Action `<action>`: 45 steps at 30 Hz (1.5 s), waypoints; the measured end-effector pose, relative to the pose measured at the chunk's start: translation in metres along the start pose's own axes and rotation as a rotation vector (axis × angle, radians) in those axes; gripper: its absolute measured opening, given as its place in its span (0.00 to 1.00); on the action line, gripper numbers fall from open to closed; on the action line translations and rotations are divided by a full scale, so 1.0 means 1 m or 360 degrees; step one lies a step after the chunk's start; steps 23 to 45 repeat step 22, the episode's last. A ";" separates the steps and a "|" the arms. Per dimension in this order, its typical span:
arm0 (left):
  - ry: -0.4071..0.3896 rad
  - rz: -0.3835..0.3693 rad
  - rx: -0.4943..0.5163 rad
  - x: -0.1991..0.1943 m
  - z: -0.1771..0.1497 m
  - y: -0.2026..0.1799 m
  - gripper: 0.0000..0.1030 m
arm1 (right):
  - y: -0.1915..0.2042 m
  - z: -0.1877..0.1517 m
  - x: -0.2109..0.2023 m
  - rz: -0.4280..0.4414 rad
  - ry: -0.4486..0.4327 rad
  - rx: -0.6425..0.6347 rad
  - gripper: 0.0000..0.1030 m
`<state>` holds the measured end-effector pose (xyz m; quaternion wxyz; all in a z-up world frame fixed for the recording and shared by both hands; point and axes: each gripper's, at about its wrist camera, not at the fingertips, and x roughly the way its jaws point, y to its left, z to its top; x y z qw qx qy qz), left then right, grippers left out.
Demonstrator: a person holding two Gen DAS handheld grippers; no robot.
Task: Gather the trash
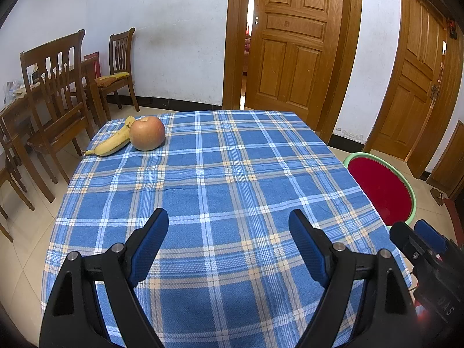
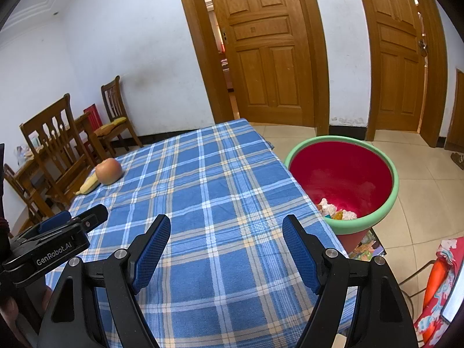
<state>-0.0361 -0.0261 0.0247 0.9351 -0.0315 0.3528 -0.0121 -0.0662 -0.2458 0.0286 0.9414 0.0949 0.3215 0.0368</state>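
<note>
A red bin with a green rim (image 2: 342, 179) stands on the floor at the table's right side; crumpled paper and wrappers (image 2: 336, 210) lie at its bottom. The same bin (image 1: 380, 188) shows at the right edge in the left wrist view. My left gripper (image 1: 229, 220) hovers open over the blue plaid tablecloth (image 1: 220, 174), nothing between its fingers. My right gripper (image 2: 226, 223) also stands open and empty above the cloth (image 2: 208, 191), left of the bin. An apple (image 1: 147, 132) and a banana (image 1: 111, 142) rest at the far left corner.
Wooden chairs (image 1: 55, 101) and a side table stand left of the table. Two wooden doors (image 1: 293, 43) are behind, the left one ajar. Tiled floor surrounds the bin. A patterned red cloth (image 2: 438, 290) hangs on a chair at the lower right.
</note>
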 end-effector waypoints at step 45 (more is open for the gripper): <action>0.0014 0.0008 -0.0005 0.002 -0.004 0.002 0.82 | 0.001 0.001 0.003 -0.0002 0.0011 -0.0008 0.78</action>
